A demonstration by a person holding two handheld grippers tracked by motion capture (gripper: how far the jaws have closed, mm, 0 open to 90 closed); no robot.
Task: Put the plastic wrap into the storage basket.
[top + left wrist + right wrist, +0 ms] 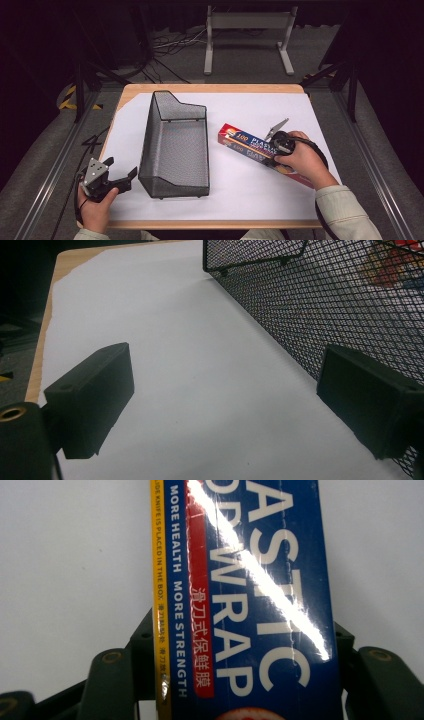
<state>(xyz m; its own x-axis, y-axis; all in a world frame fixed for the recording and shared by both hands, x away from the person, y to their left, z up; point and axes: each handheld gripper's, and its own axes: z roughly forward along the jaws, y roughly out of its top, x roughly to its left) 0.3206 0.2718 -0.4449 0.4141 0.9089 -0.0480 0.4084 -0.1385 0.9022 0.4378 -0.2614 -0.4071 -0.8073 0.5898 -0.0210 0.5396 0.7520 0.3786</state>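
A long blue, red and yellow plastic wrap box (245, 140) lies flat and slanted on the white sheet, right of the basket. My right gripper (272, 152) comes down onto its middle, held by a hand. In the right gripper view the box (250, 580) runs between the two jaws, and both jaws sit against its long sides. My left gripper (120, 167) rests at the table's front left, just left of the black wire mesh basket (150, 145). Its jaws stand wide apart with only white paper between them (225, 395). The basket's mesh wall (350, 300) lies just beyond one jaw.
A white sheet (260, 107) covers most of the wooden table (210, 88). The basket is empty and stands at centre left. Beyond the table are a grey floor, cables and a metal stand (247, 30). Dark frame rails run along both sides.
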